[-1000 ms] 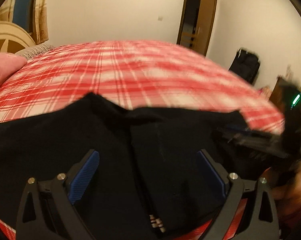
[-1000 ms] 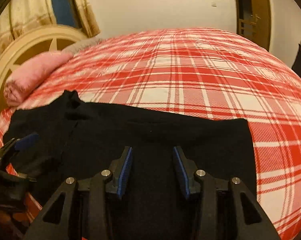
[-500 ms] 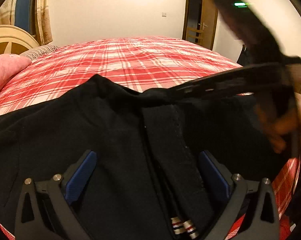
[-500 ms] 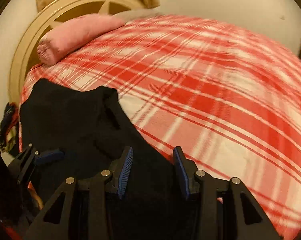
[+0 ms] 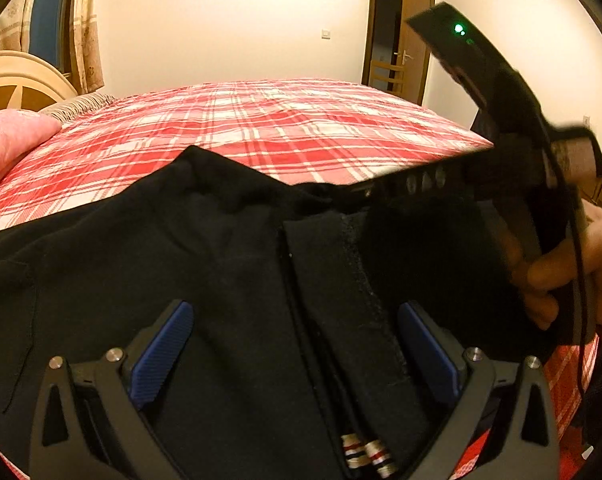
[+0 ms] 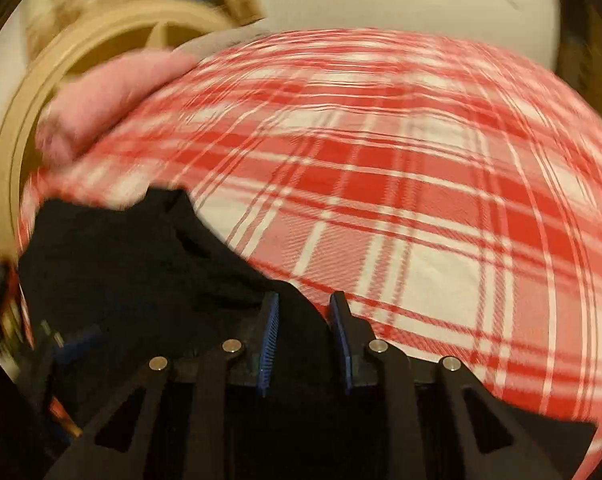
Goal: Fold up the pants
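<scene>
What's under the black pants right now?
The red plaid bedspread lies under the black pants, showing beyond their edges. Whatever lies beneath the cloth itself is covered.

Bedroom (plaid bed (image 5: 285,128), headboard (image 5: 17,80))

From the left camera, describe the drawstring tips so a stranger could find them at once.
Start at the plaid bed and the black pants spread on it. At the near edge, between the left tool fingers, lie the drawstring tips: two small striped ends, the only pale spots on black cloth.
</scene>
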Demonstrator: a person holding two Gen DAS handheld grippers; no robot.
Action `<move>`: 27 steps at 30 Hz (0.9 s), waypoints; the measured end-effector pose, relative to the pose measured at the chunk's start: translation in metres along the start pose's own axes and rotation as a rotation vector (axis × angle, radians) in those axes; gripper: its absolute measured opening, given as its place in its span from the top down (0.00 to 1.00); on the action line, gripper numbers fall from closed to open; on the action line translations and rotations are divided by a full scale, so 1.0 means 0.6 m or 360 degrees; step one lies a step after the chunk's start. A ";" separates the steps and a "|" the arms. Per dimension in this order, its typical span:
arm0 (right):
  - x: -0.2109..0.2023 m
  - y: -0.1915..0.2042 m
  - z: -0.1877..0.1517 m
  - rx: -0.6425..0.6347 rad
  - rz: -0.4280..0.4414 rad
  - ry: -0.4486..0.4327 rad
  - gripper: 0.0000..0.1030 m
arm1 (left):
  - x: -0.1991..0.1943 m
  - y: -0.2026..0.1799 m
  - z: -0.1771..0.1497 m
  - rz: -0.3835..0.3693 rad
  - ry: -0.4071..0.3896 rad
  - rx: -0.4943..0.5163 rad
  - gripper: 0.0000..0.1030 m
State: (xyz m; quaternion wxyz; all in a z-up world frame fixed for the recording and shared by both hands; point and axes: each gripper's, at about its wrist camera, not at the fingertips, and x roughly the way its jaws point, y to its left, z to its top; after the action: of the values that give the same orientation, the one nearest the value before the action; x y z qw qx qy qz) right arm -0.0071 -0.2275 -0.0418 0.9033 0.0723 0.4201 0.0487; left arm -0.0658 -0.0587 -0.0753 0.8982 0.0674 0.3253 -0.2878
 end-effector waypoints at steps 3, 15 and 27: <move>-0.018 0.040 0.025 -0.0169 0.0182 -0.0103 0.74 | 0.000 -0.002 -0.001 0.0002 -0.0015 -0.0002 0.00; 0.150 0.124 0.096 -0.0432 0.0376 0.0225 0.84 | -0.007 -0.008 -0.007 -0.0013 -0.0028 -0.0016 0.00; -0.005 0.065 0.056 -0.0395 0.0424 0.0055 0.83 | -0.014 -0.021 -0.015 0.0001 -0.0034 -0.0005 0.00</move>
State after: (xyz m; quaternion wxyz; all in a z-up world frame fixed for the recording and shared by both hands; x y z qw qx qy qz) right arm 0.0155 -0.1925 -0.0115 0.8835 0.0144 0.4131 0.2207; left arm -0.0831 -0.0624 -0.0762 0.9019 0.0631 0.3161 -0.2877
